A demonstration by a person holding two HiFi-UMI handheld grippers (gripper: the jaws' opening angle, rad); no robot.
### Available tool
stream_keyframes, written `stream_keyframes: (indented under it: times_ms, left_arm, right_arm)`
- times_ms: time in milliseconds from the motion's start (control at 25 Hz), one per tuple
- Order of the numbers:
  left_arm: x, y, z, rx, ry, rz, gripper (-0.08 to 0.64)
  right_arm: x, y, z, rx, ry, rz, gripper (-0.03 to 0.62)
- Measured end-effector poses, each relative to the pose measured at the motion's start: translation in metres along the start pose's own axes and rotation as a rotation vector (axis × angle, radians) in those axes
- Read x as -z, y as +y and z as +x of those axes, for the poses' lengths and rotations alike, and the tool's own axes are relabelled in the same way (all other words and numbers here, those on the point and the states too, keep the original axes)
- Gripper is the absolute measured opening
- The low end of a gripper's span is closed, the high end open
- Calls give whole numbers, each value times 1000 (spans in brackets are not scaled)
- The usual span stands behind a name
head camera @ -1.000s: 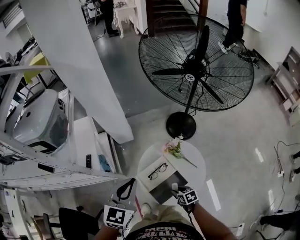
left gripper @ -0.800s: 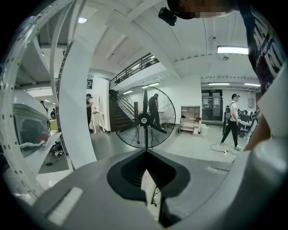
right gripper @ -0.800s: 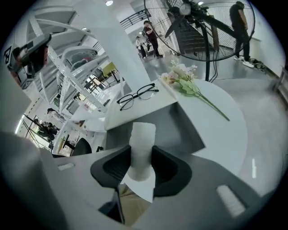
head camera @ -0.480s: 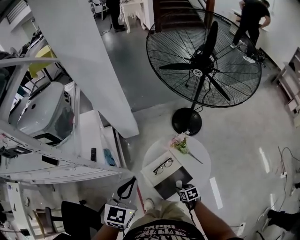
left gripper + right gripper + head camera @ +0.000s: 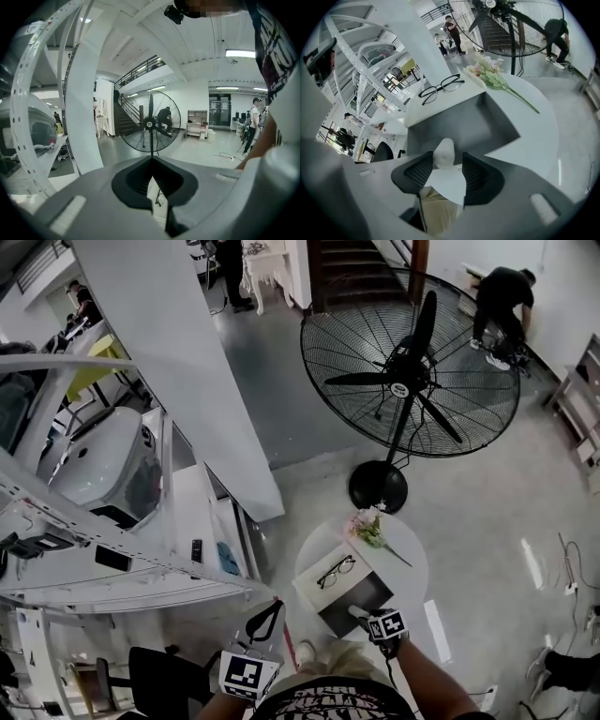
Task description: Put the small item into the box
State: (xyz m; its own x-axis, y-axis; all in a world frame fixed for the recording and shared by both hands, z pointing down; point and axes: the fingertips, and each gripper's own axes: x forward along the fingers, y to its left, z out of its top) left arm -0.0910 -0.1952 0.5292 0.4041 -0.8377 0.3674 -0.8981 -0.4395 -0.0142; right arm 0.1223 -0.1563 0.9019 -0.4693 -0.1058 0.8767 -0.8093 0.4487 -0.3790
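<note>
A small white rounded item [image 5: 444, 151] is pinched between the black pads of my right gripper [image 5: 444, 163], which is shut on it. It hangs over the near edge of the open dark grey box [image 5: 461, 123]. In the head view the right gripper [image 5: 360, 613] sits at the box's [image 5: 349, 594] near side on the round white table [image 5: 409, 570]. The box's white lid [image 5: 319, 582] lies beside it with a pair of glasses [image 5: 336, 570] on top. My left gripper [image 5: 267, 613] is held off the table to the left, its fingers meeting at the tips, holding nothing.
A sprig of pink flowers [image 5: 368, 528] lies on the table's far side. A large standing fan [image 5: 410, 382] rises behind the table. A white slanted column [image 5: 178, 371] and white shelving [image 5: 112, 559] fill the left. A person [image 5: 497, 301] bends down at the far right.
The head view has shifted, so the table and fan sit further right and lower in frame. The right gripper keeps the white item at the box's near edge. The far person has bent down.
</note>
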Motion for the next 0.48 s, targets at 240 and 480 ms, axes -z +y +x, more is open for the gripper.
stream_keyframes:
  times_ms: [240, 480]
  left_arm:
    - [-9, 12, -19, -7, -44, 9, 2]
    - [-18, 14, -36, 9, -91, 22, 2]
  right_arm:
    - [2, 5, -16, 32, -27, 19, 238]
    - [-5, 16, -53, 63, -124, 27, 239]
